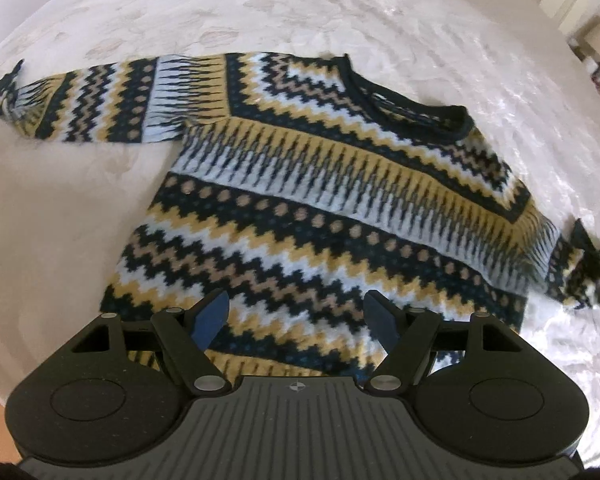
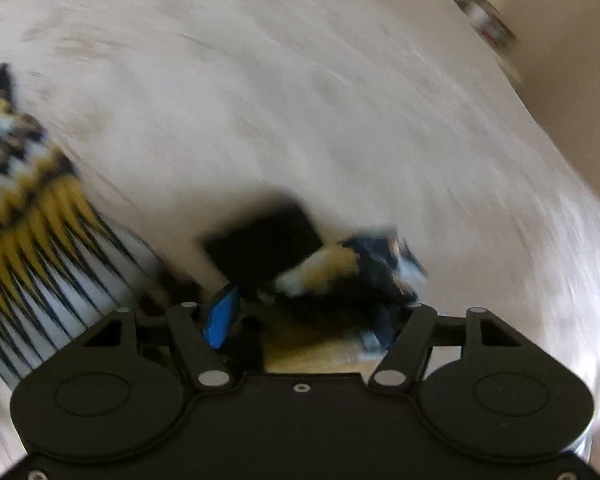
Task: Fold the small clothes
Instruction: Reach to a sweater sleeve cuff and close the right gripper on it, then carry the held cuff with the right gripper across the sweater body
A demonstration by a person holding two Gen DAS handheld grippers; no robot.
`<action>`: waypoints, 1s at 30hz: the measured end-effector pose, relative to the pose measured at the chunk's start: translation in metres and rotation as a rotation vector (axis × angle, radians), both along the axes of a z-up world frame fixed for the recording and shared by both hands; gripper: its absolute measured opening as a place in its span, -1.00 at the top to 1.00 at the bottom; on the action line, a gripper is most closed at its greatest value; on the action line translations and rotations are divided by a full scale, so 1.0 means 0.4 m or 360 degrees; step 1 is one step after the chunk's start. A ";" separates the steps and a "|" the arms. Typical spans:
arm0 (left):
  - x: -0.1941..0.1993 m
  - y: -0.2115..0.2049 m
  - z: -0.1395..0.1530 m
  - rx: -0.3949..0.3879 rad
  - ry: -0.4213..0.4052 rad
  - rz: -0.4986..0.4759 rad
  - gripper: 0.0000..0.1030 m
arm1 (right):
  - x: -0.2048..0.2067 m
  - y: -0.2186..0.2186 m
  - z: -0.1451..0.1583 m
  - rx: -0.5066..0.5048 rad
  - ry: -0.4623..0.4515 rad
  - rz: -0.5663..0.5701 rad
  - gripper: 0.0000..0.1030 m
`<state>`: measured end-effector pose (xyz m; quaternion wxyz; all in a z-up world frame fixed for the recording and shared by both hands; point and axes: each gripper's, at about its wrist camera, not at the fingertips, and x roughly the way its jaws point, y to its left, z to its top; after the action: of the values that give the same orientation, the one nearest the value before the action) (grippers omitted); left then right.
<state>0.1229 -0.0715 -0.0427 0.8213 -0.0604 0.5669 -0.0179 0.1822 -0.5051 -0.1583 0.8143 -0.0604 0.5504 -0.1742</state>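
Note:
A patterned knit sweater (image 1: 320, 200) in navy, yellow, white and tan lies flat on a pale bedspread (image 1: 80, 200). One sleeve (image 1: 80, 100) stretches out to the far left; the other sleeve's cuff (image 1: 584, 268) is bunched at the right. My left gripper (image 1: 296, 320) is open, just above the sweater's hem, touching nothing. In the blurred right wrist view, my right gripper (image 2: 304, 316) has its fingers apart around the bunched cuff (image 2: 340, 272), with the sweater's body (image 2: 40, 240) at the left. Whether it grips the cuff is unclear.
The pale bedspread (image 2: 340, 100) fills both views. Cream furniture (image 1: 580, 4) stands beyond the bed at the far right. A blurred round object (image 2: 484, 16) sits at the bed's far right edge.

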 end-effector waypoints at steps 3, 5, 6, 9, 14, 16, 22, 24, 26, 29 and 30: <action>0.004 -0.023 -0.005 -0.0008 0.0010 -0.0058 -0.42 | -0.095 -0.059 0.001 0.0041 0.0012 -0.0169 -0.28; 0.004 -0.038 -0.006 -0.0010 0.0016 -0.0100 -0.42 | -0.153 -0.086 0.002 0.0089 0.0023 -0.0270 -0.28; 0.004 -0.045 -0.005 -0.0013 0.0016 -0.0119 -0.42 | -0.182 -0.098 0.004 0.0132 0.0015 -0.0320 -0.27; 0.001 -0.061 0.000 -0.0007 0.0007 -0.0166 -0.42 | -0.246 -0.118 0.017 0.0225 -0.0023 -0.0456 -0.27; -0.003 -0.066 0.003 0.0005 0.0005 -0.0182 -0.42 | -0.357 -0.159 0.044 0.0339 -0.0111 -0.0711 -0.33; -0.004 -0.065 -0.001 0.0012 0.0016 -0.0178 -0.42 | -0.380 -0.146 0.078 0.0230 -0.0183 -0.0647 -0.35; -0.004 -0.077 -0.014 0.0021 0.0035 -0.0205 -0.42 | -0.328 -0.059 0.128 0.0142 -0.0382 -0.0323 -0.46; -0.002 -0.086 -0.009 0.0051 0.0003 -0.0227 -0.43 | -0.289 -0.020 0.121 0.0149 -0.0386 -0.0236 -0.52; 0.002 -0.095 -0.004 0.0114 -0.0036 -0.0241 -0.43 | -0.261 0.010 0.105 0.0137 -0.0362 -0.0138 -0.53; 0.020 -0.099 -0.002 0.0156 -0.0063 -0.0233 -0.44 | -0.216 0.048 0.049 0.0074 -0.0281 -0.0020 -0.57; 0.027 -0.101 -0.003 0.0171 -0.0069 -0.0230 -0.44 | -0.204 0.055 0.034 0.0042 -0.0245 0.0001 -0.57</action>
<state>0.1337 -0.1118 -0.0438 0.8320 0.0253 0.5521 -0.0480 0.1008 -0.4831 -0.1447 0.8550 -0.0362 0.4885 -0.1707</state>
